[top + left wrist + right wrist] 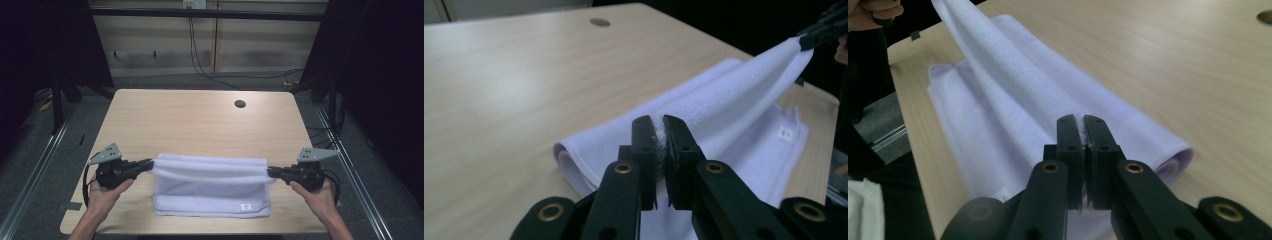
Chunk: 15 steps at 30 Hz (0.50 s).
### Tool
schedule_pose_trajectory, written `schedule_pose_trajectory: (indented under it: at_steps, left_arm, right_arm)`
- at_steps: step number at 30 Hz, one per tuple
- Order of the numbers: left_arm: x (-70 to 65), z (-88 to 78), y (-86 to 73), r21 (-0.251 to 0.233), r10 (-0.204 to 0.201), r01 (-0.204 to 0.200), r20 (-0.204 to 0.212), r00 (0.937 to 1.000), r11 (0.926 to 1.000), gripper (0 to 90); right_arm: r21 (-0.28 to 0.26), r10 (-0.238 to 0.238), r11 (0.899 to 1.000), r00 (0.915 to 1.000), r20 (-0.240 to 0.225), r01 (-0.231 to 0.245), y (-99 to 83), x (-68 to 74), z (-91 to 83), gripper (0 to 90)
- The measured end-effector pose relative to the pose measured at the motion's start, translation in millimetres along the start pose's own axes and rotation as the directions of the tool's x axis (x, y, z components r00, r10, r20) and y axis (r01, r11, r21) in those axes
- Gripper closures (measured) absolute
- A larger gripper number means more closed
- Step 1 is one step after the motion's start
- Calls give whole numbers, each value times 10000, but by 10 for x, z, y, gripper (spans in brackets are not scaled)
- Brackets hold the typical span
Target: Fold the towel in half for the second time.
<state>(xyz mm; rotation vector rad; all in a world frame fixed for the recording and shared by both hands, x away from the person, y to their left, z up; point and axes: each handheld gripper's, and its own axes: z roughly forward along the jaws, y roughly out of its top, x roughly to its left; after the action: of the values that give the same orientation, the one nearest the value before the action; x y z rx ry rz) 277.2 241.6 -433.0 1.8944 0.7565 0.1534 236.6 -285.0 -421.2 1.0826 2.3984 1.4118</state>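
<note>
A pale lilac-white towel lies folded at the near edge of the wooden table, a small label near its front right corner. Its upper layer is stretched taut between the two grippers, lifted a little off the lower layer. My left gripper is shut on the towel's left corner; in the left gripper view the cloth is pinched between the black jaws. My right gripper is shut on the right corner, and the right gripper view shows the towel clamped in its jaws.
A round cable hole sits in the table's far right part. Metal rails run along the floor on both sides of the table. Cables hang down the back wall. Bare wood lies beyond the towel.
</note>
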Motion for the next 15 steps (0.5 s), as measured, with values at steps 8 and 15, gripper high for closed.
schedule_pose_trajectory:
  at_steps: [8,15]
  left_arm:
    - [-151,94,-407,1943,305,-342,221,9993,9803,835]
    - [-260,81,-551,2440,396,-451,274,9988,9687,785]
  right_arm:
    - [1512,-56,9885,10000,61,46,-445,203,163,862]
    - [2305,63,9731,9995,-314,11,-600,276,187,811]
